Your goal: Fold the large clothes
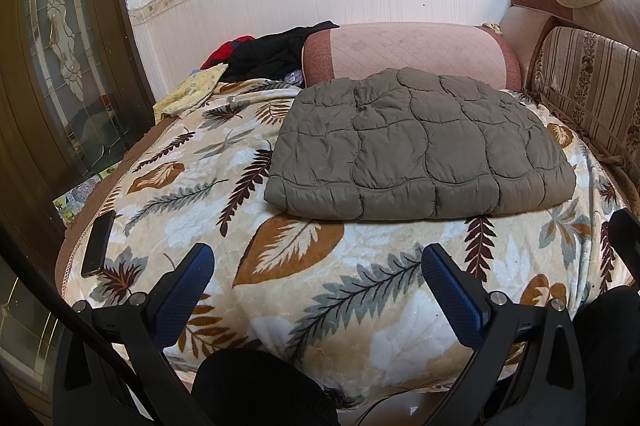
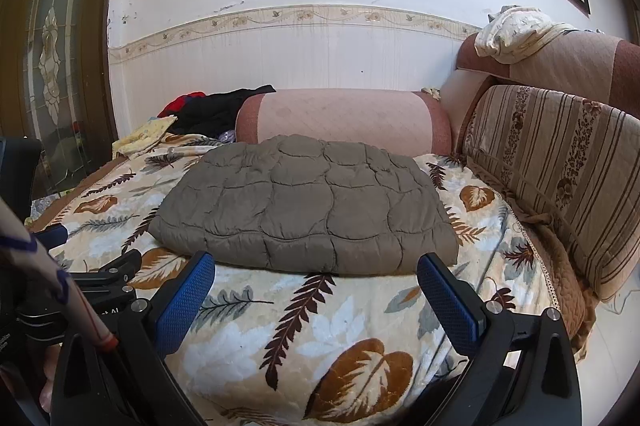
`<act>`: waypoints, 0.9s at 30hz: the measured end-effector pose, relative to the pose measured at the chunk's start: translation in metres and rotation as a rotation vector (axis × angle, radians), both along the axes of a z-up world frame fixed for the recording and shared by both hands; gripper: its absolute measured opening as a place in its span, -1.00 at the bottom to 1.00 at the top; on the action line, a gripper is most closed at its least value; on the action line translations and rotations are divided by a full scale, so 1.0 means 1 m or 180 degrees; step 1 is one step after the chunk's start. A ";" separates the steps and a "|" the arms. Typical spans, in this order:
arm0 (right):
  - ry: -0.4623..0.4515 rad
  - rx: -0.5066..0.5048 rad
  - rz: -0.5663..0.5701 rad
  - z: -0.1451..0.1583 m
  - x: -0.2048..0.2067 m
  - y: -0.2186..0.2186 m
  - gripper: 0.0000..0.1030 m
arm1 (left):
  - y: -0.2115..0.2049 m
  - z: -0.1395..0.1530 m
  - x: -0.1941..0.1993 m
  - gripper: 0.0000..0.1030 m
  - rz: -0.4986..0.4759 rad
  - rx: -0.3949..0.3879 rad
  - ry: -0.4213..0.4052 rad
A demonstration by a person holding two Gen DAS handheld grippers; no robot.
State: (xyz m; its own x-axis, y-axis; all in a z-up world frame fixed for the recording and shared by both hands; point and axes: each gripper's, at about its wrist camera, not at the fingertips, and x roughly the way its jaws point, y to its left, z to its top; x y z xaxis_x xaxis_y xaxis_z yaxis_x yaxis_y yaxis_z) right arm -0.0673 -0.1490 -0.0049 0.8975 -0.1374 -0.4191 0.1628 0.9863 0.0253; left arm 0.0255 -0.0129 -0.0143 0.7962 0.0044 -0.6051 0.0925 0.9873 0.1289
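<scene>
A grey-brown quilted jacket (image 1: 420, 145) lies folded into a flat rectangle on the leaf-patterned blanket (image 1: 280, 266); the right wrist view shows the same jacket (image 2: 308, 205) and blanket (image 2: 320, 326). My left gripper (image 1: 318, 254) hovers open over the blanket, short of the jacket's near edge, with nothing between its blue pads (image 1: 188, 290). In the right wrist view my right gripper (image 2: 316, 264) is open too, its fingertips level with the jacket's front edge and holding nothing. The left gripper's black frame (image 2: 116, 270) shows at the left of that view.
A black phone (image 1: 98, 244) lies near the blanket's left edge. A pink bolster (image 1: 408, 51) and a pile of black and red clothes (image 1: 276, 51) sit behind the jacket. Striped sofa cushions (image 2: 560, 185) line the right side. A glass-panelled door (image 1: 60, 45) stands at left.
</scene>
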 end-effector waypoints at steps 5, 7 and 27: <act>0.0006 0.0003 -0.0007 0.000 0.000 0.000 1.00 | 0.000 0.000 0.000 1.00 0.0005 -0.0004 0.0006; 0.0012 0.0010 -0.0017 -0.001 0.000 0.000 1.00 | 0.000 -0.001 0.000 1.00 0.0003 -0.0003 0.0002; 0.0021 0.0009 -0.0040 -0.002 -0.001 0.002 1.00 | 0.001 0.000 0.000 1.00 -0.0001 0.0004 -0.0004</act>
State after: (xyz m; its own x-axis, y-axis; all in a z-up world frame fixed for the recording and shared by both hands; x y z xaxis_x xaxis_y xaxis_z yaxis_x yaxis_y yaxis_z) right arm -0.0679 -0.1469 -0.0069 0.8929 -0.1475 -0.4254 0.1754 0.9841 0.0271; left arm 0.0250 -0.0120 -0.0147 0.7969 0.0048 -0.6041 0.0927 0.9871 0.1302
